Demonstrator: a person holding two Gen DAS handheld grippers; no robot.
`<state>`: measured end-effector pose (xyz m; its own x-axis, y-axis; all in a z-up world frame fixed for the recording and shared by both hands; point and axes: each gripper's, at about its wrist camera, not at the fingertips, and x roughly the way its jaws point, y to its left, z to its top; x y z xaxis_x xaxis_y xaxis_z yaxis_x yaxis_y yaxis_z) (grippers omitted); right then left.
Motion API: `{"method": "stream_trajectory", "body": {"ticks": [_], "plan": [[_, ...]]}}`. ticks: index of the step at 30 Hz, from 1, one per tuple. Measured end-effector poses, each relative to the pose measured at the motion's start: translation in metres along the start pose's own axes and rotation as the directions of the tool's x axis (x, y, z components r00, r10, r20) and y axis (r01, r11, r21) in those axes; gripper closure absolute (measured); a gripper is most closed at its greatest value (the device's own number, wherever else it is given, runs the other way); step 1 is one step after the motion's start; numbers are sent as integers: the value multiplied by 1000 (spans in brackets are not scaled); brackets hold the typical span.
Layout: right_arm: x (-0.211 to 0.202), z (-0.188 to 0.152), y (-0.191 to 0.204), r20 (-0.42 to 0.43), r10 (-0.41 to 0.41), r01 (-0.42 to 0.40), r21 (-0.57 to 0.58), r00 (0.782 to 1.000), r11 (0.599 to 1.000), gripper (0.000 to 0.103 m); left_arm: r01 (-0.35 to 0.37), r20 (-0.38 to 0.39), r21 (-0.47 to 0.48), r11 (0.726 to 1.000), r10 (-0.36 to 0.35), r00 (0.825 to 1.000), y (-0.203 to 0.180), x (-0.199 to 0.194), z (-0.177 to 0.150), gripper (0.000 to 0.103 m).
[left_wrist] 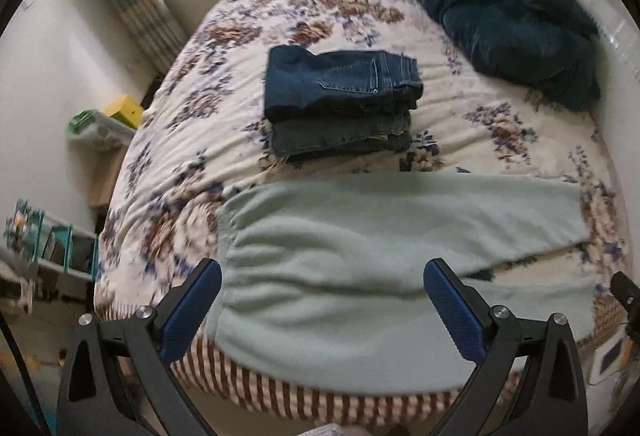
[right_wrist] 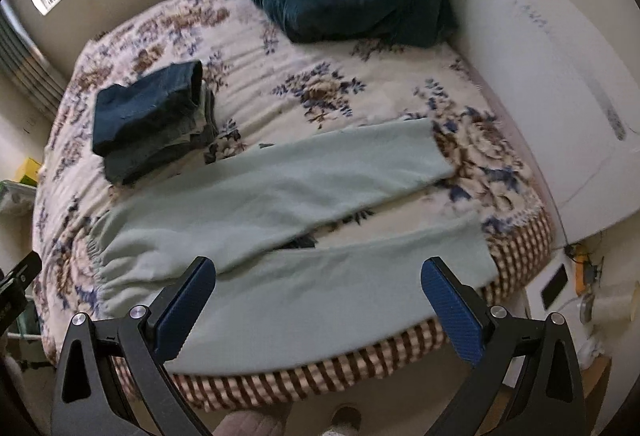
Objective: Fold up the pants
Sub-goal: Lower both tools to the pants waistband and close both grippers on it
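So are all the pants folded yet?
Not yet. The jeans already sit folded in a stack on the bed. The green pants lie flat with legs spread, unfolded. The left gripper and right gripper are open above them, holding nothing. Folding these is left.

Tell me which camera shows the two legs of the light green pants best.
The right wrist view. There both legs of the light green pants lie spread apart on the bed, ends visible. The left wrist view shows mostly the waistband end; the nearer leg is largely hidden behind the fingers.
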<state>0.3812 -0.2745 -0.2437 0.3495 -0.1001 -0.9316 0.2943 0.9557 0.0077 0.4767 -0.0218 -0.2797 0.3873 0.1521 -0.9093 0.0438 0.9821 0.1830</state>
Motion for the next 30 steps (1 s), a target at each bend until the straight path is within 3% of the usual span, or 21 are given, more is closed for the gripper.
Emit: {"method": "stream_trajectory", "body": {"ticks": [5, 9, 12, 15, 18, 20, 25, 27, 28, 29, 30], "plan": [[127, 60, 47, -109, -60, 37, -202, 992, 979, 0, -11, -82, 152, 988, 24, 996, -34, 108, 48, 0], [238, 94, 77, -237, -92, -10, -396, 967, 918, 0, 42, -165, 303, 952, 9, 986, -61, 200, 71, 0], [310, 117, 96, -298, -132, -43, -515, 945, 856, 0, 112, -238, 416, 902, -11, 971, -88, 260, 79, 5], [380, 135, 120, -353, -180, -95, -638, 918, 764, 0, 212, -330, 469, 857, -53, 943, -105, 309, 83, 12], [441, 138, 136, -398, -260, -141, -740, 879, 657, 0, 277, -399, 493, 825, -69, 914, -115, 341, 88, 13], [472, 140, 145, -399, -286, -160, -782, 871, 603, 0, 343, -463, 517, 784, -80, 883, -122, 359, 89, 13], [515, 134, 156, -451, -284, -264, -818, 846, 512, 1, 425, -530, 566, 706, -83, 844, -125, 375, 94, 13], [524, 135, 157, -482, -274, -300, -807, 832, 508, 8, 445, -538, 569, 691, -96, 837, -122, 372, 97, 13], [526, 136, 157, -500, -263, -318, -796, 825, 515, 13, 451, -542, 568, 689, -101, 835, -121, 369, 97, 22], [526, 138, 156, -518, -249, -337, -784, 819, 521, 26, 465, -551, 559, 686, -111, 827, -119, 366, 97, 31], [524, 141, 157, -538, -226, -361, -767, 812, 530, 44, 478, -557, 546, 688, -128, 820, -117, 362, 96, 49]]}}
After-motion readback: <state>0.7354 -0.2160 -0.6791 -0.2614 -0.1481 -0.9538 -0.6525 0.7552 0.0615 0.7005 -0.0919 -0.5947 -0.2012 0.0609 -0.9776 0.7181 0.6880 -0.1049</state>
